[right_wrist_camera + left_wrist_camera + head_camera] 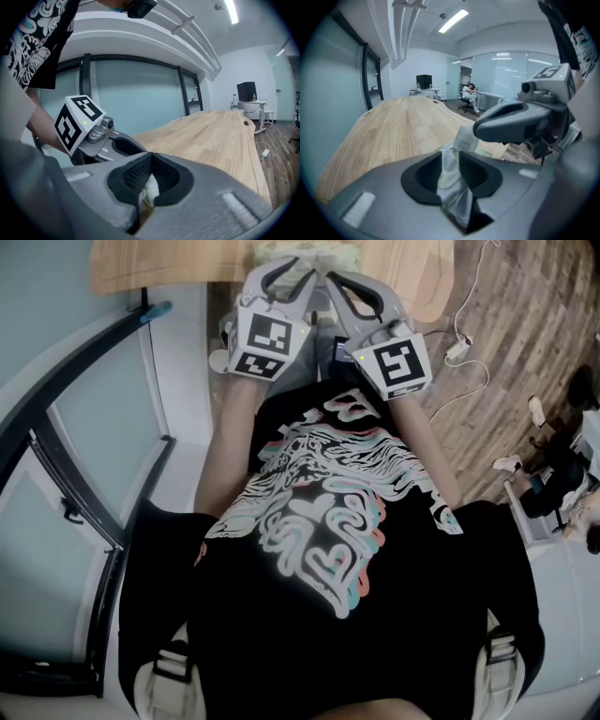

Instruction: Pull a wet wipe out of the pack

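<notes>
The wet wipe pack (305,257) lies at the near edge of the wooden table (150,263), mostly hidden behind both grippers. In the left gripper view, a crumpled white wipe (452,185) stands between the parted pads of my left gripper (450,161), loose rather than pinched. A pale green-and-white part of the pack (487,151) shows just past them. My right gripper (150,187) has its pads (136,176) meeting at the tip, closed on a whitish, greenish bit of the pack (151,192). In the head view the left gripper (281,277) and right gripper (361,287) sit side by side.
The long tabletop (220,136) stretches away beyond the pack. A glass wall with a black frame (94,474) runs along the left. A white cable and plug (459,348) lie on the wood floor at right. A person sits at a far desk (468,93).
</notes>
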The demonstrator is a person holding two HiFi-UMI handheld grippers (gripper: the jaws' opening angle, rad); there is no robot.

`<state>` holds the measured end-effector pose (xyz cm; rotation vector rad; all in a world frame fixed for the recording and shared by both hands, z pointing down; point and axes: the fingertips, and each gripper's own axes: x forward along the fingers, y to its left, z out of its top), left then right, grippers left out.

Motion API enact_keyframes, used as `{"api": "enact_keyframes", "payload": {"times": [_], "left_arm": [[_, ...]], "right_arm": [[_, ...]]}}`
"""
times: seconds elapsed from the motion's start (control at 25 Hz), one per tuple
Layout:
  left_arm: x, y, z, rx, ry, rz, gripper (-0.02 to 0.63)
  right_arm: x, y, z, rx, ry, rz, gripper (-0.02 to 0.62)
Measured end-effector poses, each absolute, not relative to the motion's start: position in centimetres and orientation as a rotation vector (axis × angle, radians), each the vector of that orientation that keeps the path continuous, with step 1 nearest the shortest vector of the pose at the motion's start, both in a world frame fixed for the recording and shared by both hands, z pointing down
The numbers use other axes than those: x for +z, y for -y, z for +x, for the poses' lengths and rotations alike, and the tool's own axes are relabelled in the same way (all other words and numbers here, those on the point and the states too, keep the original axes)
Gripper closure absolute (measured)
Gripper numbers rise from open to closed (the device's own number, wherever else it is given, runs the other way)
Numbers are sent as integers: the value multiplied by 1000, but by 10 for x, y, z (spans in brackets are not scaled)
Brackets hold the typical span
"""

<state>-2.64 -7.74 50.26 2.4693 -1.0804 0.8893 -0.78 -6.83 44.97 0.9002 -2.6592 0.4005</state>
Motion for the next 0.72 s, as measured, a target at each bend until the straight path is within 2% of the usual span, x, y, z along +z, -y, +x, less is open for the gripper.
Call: {"api": "enact_keyframes", "payload": {"times": [0.32,0.56,0.72], "left_arm": [[517,87,-36,947,1178,2333,532],[520,88,-37,968,1134,2324,598],[516,88,-36,950,1071,2317,607]], "right_arm": [[452,68,-10,428,2671,881,595],[453,68,-13,428,2668,865,595],[450,70,-13,414,2674,863,595]]}}
